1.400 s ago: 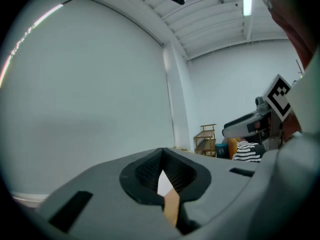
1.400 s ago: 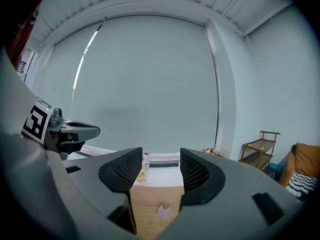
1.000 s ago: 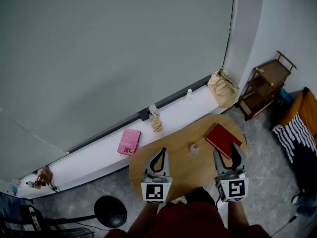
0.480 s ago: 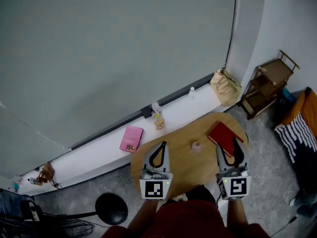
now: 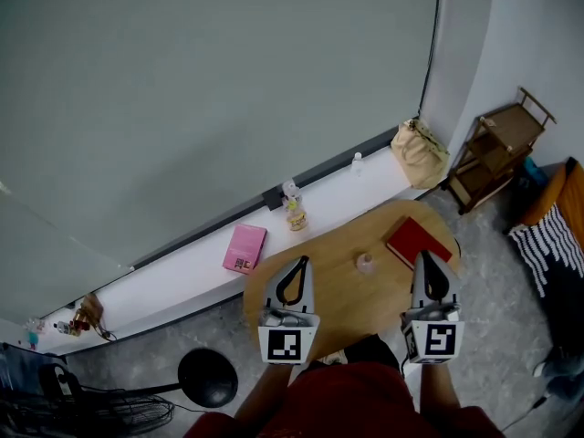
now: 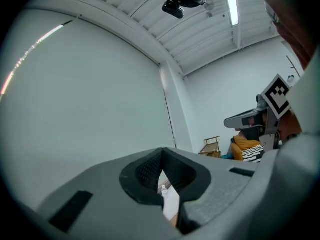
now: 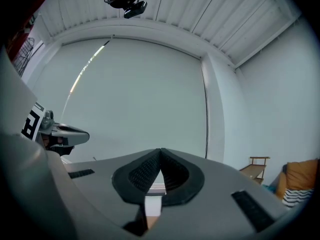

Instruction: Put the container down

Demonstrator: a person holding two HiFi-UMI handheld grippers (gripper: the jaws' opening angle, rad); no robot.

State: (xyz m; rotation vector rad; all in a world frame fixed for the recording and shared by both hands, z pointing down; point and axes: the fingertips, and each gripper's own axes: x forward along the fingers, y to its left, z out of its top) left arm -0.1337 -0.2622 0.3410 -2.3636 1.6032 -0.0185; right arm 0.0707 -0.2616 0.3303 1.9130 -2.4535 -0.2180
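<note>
A small clear pinkish container (image 5: 365, 263) stands upright on the round wooden table (image 5: 342, 304), with nothing touching it. My left gripper (image 5: 302, 260) hovers over the table's left part, to the container's left, its jaws shut and empty. At the container's right my right gripper (image 5: 427, 256) is held above the table's right edge, jaws shut with nothing between them. In the left gripper view the left gripper (image 6: 161, 152) shows closed tips against the grey wall. The right gripper view shows the right gripper (image 7: 160, 152) closed the same way.
A red book (image 5: 412, 241) lies on the table's far right, just beyond my right gripper. A white ledge (image 5: 182, 276) behind the table carries a pink book (image 5: 244, 247) and small bottles (image 5: 294, 210). A tan bag (image 5: 420, 153), a wooden rack (image 5: 497, 144) and a black round stool (image 5: 208, 377) stand around.
My right gripper's jaws have gone from wide open to shut, empty. Both grippers stay over the table; the view has shifted slightly.
</note>
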